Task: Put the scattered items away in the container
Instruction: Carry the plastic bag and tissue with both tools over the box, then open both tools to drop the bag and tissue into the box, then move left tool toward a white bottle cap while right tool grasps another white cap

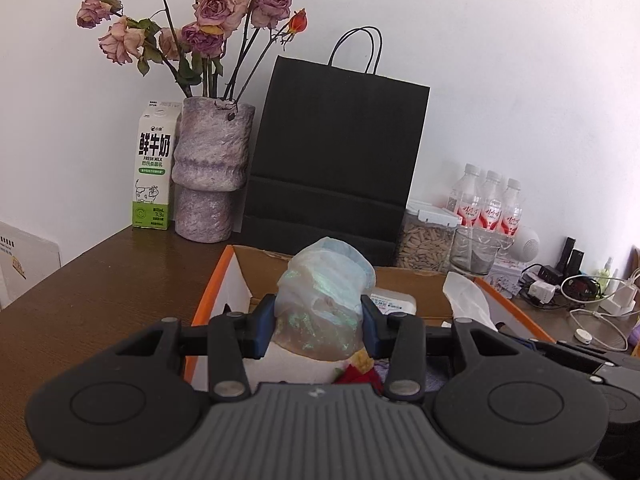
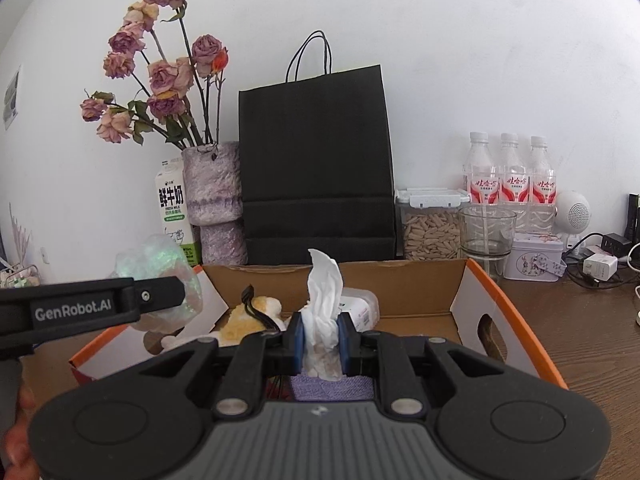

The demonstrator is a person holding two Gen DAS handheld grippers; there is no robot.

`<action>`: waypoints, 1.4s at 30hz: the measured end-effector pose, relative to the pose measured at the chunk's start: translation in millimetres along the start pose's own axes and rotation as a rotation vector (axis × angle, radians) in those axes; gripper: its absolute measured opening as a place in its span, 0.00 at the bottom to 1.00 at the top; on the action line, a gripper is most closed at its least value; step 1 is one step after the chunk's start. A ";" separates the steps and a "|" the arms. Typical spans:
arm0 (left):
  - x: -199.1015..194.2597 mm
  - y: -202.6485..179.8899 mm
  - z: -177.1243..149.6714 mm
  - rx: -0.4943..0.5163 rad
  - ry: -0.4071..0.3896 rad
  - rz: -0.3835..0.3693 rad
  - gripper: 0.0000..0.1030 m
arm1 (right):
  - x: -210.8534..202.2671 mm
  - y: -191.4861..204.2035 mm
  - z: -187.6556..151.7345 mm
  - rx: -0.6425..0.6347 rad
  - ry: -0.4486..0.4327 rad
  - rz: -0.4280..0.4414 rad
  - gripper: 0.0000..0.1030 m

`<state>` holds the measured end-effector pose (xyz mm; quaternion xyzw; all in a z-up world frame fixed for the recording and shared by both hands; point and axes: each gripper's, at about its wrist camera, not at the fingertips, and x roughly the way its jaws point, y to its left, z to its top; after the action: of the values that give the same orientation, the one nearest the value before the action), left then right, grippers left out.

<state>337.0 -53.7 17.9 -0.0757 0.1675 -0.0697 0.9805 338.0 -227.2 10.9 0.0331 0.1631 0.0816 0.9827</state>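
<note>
Left gripper (image 1: 318, 322): clamped on a crumpled plastic bag (image 1: 324, 296), held above the box.
Right gripper (image 2: 321, 344): pinched on a white tissue (image 2: 322, 312), over the box.
Container: open cardboard box (image 2: 424, 280) on the wooden table (image 2: 592, 328), already holding a tissue pack (image 2: 360, 306).

A brown wooden table (image 2: 580, 320) against a white wall. At the back, left to right: a fresh milk carton (image 1: 153, 168), a mottled purple vase (image 1: 210, 168) of dried pink roses (image 1: 216, 10), a black paper bag (image 1: 332, 160), a clear jar of seeds (image 2: 431, 228), an empty glass (image 2: 486, 232), three water bottles (image 2: 509, 176), and chargers with cables (image 1: 588, 292).
</note>
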 end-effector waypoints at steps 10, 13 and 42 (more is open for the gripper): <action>0.1 -4.3 -10.0 0.050 0.010 0.021 0.47 | -4.1 3.4 -6.1 -0.028 0.003 -0.005 0.19; -1.4 -6.0 -12.0 0.067 0.001 0.040 0.59 | -6.7 2.3 -7.3 -0.027 0.000 -0.012 0.32; -18.7 -2.4 -14.7 0.106 -0.101 0.133 1.00 | -16.4 6.0 -8.2 -0.072 0.001 -0.108 1.00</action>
<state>314.3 -54.8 10.6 -0.0161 0.1186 -0.0092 0.9928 319.1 -223.8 8.9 -0.0113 0.1623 0.0341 0.9861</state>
